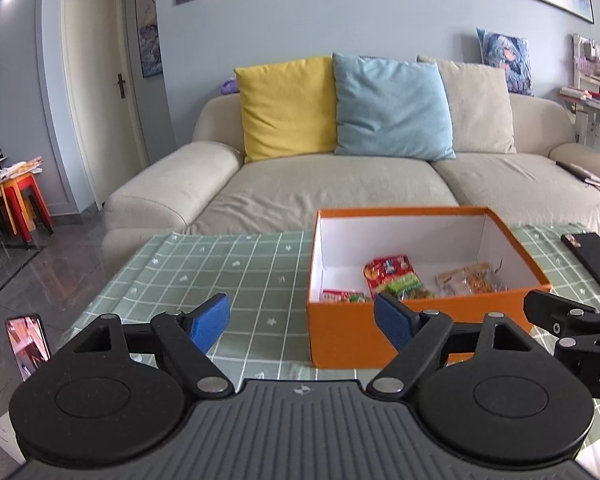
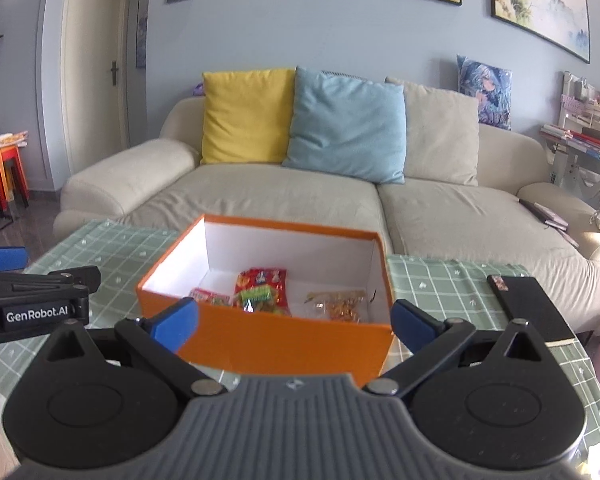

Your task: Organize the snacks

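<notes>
So the orange box (image 2: 276, 344) sits on the green checked tablecloth (image 1: 220, 268), lid off, with the snacks already down inside — a red-and-green packet (image 2: 262, 290) near the middle, a smaller red packet (image 2: 210, 296) at about 9 o'clock from it, and a clear bag of golden bits (image 2: 338, 304) at its 3 o'clock. I don't see any loose snacks left on the cloth, so my read is the collecting part is basically done.

Left gripper (image 1: 302, 322) is spread wide with nothing between its blue pads, hanging over the cloth just off the box's near-left corner. Right gripper (image 2: 296, 322) is wide apart and empty too, straddling the box's near wall.

A flat dark thing (image 2: 532, 308) lies at the box's 3 o'clock — maybe a lid or a notebook, can't tell. If it's the lid, next up is probably grabbing it and lining it up square over the rim. There's also a phone (image 1: 28, 344) off at 9 o'clock.
</notes>
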`<act>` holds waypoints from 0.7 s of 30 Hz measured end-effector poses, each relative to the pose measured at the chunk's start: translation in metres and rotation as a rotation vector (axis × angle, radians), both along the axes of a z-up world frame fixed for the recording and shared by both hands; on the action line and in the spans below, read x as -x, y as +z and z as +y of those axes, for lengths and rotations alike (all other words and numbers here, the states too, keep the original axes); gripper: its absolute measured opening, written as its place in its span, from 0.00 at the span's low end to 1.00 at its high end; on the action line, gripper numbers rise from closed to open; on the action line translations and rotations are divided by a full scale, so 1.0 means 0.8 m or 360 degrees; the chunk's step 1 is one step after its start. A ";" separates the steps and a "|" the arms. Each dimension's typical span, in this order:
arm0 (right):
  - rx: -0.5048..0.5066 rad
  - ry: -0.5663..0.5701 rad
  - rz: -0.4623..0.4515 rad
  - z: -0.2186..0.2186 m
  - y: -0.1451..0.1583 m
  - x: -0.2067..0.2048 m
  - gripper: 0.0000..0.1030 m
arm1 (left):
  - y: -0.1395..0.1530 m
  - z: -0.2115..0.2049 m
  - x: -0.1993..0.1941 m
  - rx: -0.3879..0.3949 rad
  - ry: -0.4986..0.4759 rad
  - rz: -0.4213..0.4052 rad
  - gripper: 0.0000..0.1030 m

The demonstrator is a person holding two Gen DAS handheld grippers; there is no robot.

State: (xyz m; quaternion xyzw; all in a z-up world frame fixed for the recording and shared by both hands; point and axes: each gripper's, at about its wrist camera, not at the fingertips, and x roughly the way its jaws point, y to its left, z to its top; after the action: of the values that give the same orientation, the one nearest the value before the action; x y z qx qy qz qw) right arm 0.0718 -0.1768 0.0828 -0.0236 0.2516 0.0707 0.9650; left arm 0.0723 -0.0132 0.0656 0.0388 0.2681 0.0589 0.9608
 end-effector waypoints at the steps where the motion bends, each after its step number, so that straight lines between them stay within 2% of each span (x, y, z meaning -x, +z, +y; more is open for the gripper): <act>1: 0.0003 -0.0006 0.0016 0.000 -0.004 -0.002 0.96 | -0.003 0.001 0.001 0.0003 -0.0003 0.0014 0.93; 7: -0.0022 -0.0033 0.0052 -0.007 -0.011 -0.005 0.96 | -0.010 -0.005 0.001 0.0015 -0.0031 0.0073 0.93; 21: -0.0028 -0.0039 0.0057 -0.008 -0.010 -0.004 0.96 | -0.011 -0.010 0.005 0.0001 -0.0055 0.0097 0.93</act>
State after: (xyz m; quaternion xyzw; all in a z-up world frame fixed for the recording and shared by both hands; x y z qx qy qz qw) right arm 0.0749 -0.1835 0.0747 -0.0109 0.2685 0.0613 0.9613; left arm 0.0686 -0.0213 0.0566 0.0449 0.2966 0.0411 0.9531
